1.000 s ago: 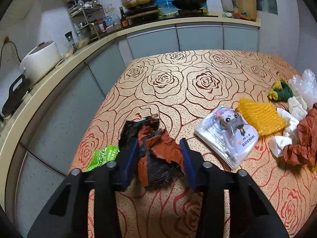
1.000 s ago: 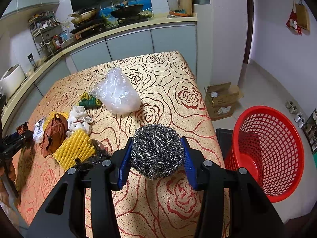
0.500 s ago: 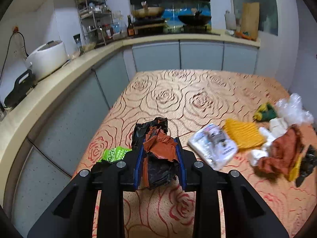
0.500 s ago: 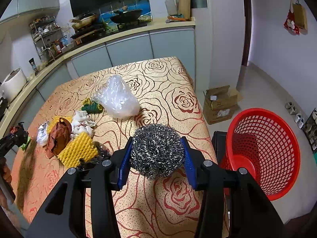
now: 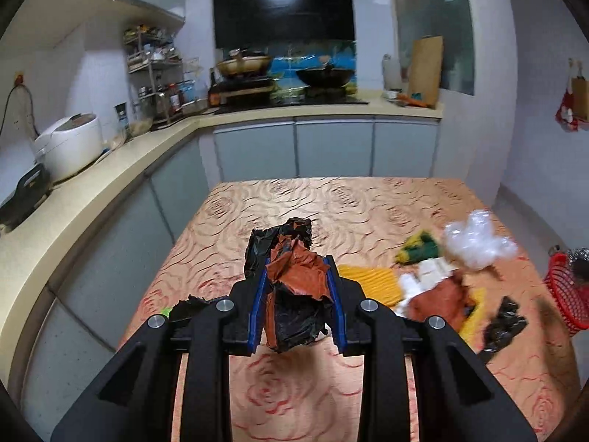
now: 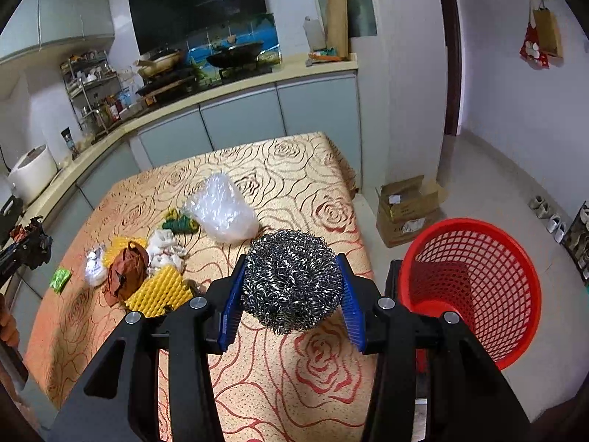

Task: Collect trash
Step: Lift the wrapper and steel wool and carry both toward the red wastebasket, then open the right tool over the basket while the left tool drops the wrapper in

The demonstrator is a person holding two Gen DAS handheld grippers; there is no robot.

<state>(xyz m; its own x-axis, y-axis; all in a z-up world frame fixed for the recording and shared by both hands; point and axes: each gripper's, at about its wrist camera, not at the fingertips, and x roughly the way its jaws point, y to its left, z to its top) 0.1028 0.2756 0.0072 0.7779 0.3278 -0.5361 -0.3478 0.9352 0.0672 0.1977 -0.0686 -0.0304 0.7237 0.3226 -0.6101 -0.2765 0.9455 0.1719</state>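
Left tool (image 5: 297,296): blue pads closed onto a crumpled black-and-orange wrapper (image 5: 292,289), held above the near left part of the surface (image 5: 294,397), a rose-patterned cloth. Right tool (image 6: 291,287): pads closed onto a steel wool scourer (image 6: 291,280), held over the near right edge of the surface, beside the red basket (image 6: 475,287) standing on the floor to the right. Remaining on the surface, middle to left: clear plastic bag (image 6: 222,208); green and yellow scrap (image 6: 178,223) just left of it; white crumpled tissue (image 6: 163,248); brown crumpled paper (image 6: 127,270) touching the tissue; yellow foam netting (image 6: 158,293) near side of these; white printed packet (image 6: 94,267); green sachet (image 6: 60,278) farthest left. Cardboard box (image 6: 408,208) on the floor beyond the basket
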